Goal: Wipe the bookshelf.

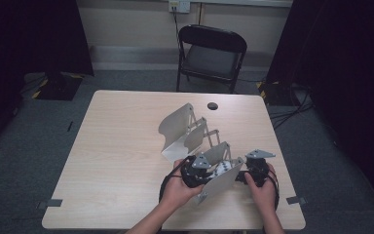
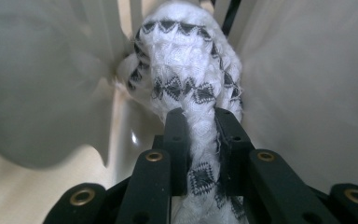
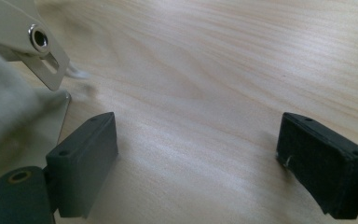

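A grey metal accordion rack (image 1: 177,129) with several upright plates stands on the wooden table (image 1: 117,146). My left gripper (image 2: 204,116) is shut on a white knitted cloth with black zigzag pattern (image 2: 186,60). The cloth sits bunched between two plates of the rack (image 2: 317,84). From above, the left gripper (image 1: 202,170) is at the rack's near end, between the front plates. My right gripper (image 3: 198,135) is open over bare wood with nothing between its fingers. One rack plate's riveted corner (image 3: 37,42) lies just to its left. From above, the right gripper (image 1: 247,178) is right of the rack's nearest plate.
A black folding chair (image 1: 212,53) stands behind the table's far edge. A dark round cable hole (image 1: 213,106) sits near the far edge of the tabletop. Bare wood stretches across the table's left half.
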Demonstrator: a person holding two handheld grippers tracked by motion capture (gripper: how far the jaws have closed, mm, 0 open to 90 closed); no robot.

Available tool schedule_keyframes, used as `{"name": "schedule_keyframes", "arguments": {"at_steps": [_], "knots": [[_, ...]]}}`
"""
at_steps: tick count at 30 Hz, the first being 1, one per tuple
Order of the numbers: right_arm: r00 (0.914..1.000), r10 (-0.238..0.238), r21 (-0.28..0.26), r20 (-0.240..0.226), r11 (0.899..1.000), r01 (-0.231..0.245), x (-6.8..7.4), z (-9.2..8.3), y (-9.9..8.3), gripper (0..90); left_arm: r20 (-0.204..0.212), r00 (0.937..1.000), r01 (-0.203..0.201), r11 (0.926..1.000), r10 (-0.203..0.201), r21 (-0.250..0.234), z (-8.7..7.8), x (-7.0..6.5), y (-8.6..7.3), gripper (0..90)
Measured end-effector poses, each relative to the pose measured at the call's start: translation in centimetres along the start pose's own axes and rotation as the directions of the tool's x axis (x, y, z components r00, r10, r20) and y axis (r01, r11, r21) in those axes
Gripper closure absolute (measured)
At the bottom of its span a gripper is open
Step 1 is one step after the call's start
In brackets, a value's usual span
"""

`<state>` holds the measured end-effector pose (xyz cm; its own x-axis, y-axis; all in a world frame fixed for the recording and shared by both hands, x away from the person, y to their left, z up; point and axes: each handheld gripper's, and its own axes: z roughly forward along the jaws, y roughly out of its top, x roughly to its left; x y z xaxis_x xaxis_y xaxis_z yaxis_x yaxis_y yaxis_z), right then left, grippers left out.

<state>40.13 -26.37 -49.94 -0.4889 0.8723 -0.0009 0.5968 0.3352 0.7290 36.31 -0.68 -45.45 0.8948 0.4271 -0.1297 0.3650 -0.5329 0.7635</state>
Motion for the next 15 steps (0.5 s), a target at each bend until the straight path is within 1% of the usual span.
{"name": "schedule_keyframes", "arguments": {"at_steps": [1, 2, 3, 4, 5, 6, 7, 8, 9, 10, 11, 13, 14, 15], "knots": [[1.0000, 0.000, 0.000, 0.000, 1.000, 0.000, 0.0, 0.0, 0.0, 11.7, 0.001, 1.0000, 0.004, 1.0000, -0.004, 0.005, 0.3, 0.0, -0.4, 76.9], [1.0000, 0.000, 0.000, 0.000, 1.000, 0.000, 0.0, 0.0, 0.0, 11.7, 0.001, 1.0000, 0.004, 1.0000, -0.004, 0.005, 0.3, 0.0, -0.4, 76.9], [1.0000, 0.000, 0.000, 0.000, 1.000, 0.000, 0.0, 0.0, 0.0, 11.7, 0.002, 0.9999, 0.015, 0.9998, -0.015, 0.016, 0.6, 0.0, -0.7, 76.9], [1.0000, 0.000, 0.000, 0.000, 1.000, 0.000, 0.0, 0.0, 0.0, 11.7, 0.001, 0.9998, 0.020, 0.9995, -0.020, 0.026, 1.0, 0.2, -1.4, 76.8], [1.0000, 0.000, 0.000, 0.000, 1.000, 0.000, 0.0, 0.0, 0.0, 11.7, 0.002, 0.9997, 0.026, 0.9991, -0.026, 0.033, 1.2, 0.2, -1.7, 76.9], [1.0000, 0.000, 0.000, 0.000, 1.000, 0.000, 0.0, 0.0, 0.0, 11.7, 0.002, 0.9997, 0.026, 0.9991, -0.026, 0.033, 1.2, 0.2, -1.7, 76.8], [1.0000, -0.002, -0.001, 0.000, 1.000, 0.002, 0.0, 0.0, 0.0, 11.7, 0.000, 0.9995, 0.032, 0.9989, -0.032, 0.035, 1.3, 0.3, -2.0, 76.8], [1.0000, -0.002, -0.001, 0.000, 1.000, 0.002, 0.0, 0.0, 0.0, 11.7, -0.001, 0.9996, 0.028, 0.9987, -0.028, 0.042, 1.4, 0.4, -2.3, 76.7], [1.0000, -0.002, -0.001, 0.000, 1.000, 0.002, 0.0, 0.0, 0.0, 11.7, 0.000, 0.9994, 0.035, 0.9988, -0.035, 0.035, 1.4, 0.4, -2.5, 76.7], [1.0000, -0.002, -0.001, 0.000, 1.000, 0.002, 0.0, 0.0, 0.0, 11.7, 0.000, 0.9993, 0.037, 0.9986, -0.037, 0.039, 1.3, 0.4, -2.5, 76.7], [1.0000, -0.002, -0.001, 0.000, 1.000, 0.002, 0.0, 0.0, 0.0, 11.7, -0.002, 0.9996, 0.029, 0.9986, -0.029, 0.044, 1.2, 0.5, -2.4, 76.6], [1.0000, -0.002, -0.001, 0.000, 1.000, 0.002, 0.0, 0.0, 0.0, 11.7, -0.003, 0.9996, 0.029, 0.9988, -0.029, 0.039, 1.0, 0.4, -2.2, 76.6], [1.0000, -0.002, -0.001, 0.000, 1.000, 0.002, 0.0, 0.0, 0.0, 11.7, -0.002, 0.9996, 0.027, 0.9990, -0.026, 0.037, 0.7, 0.4, -1.9, 76.6], [1.0000, -0.001, 0.000, -0.001, 1.000, 0.001, 0.0, 0.0, 0.0, 11.7, 0.004, 0.9997, 0.024, 0.9995, -0.024, 0.021, 0.0, 0.4, -1.2, 76.5]]}}
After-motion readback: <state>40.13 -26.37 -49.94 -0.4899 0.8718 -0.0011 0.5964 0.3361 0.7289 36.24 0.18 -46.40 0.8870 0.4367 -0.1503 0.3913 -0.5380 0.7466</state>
